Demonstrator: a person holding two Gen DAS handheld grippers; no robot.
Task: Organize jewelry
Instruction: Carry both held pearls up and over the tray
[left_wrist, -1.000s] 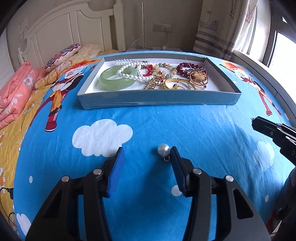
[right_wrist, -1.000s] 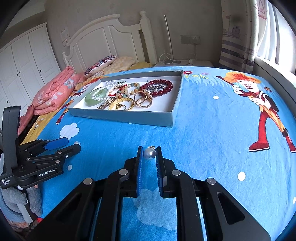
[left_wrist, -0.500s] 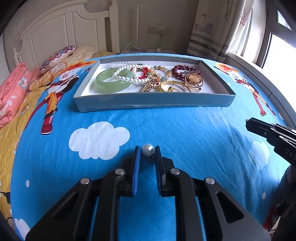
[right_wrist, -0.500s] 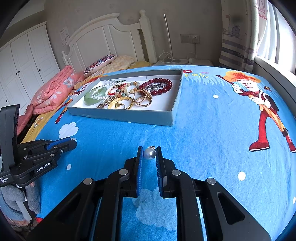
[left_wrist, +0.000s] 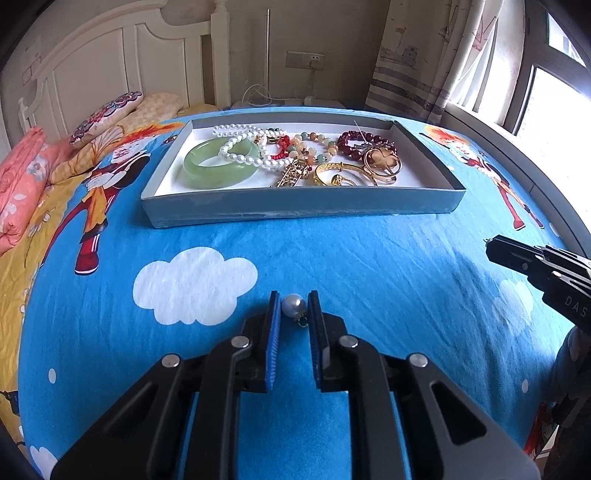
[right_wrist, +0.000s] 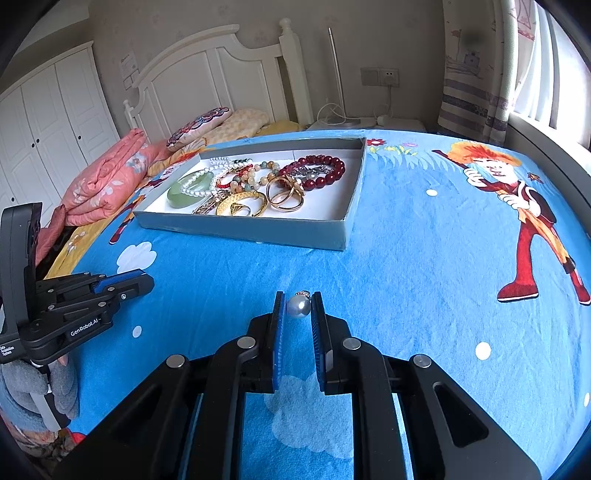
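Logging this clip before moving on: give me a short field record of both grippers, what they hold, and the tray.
left gripper: fingers have just been closing, shut on left pearl
right gripper: shut on right pearl
tray: on blue bedsheet, beyond both grippers, holding bangles and bead bracelets
held pearls: not yet in tray

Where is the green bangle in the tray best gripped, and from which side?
Probably its near left arc, across the band, from above. The green bangle lies flat, hole upward; a pearl strand covers its far right arc, and the tray wall blocks a low approach.
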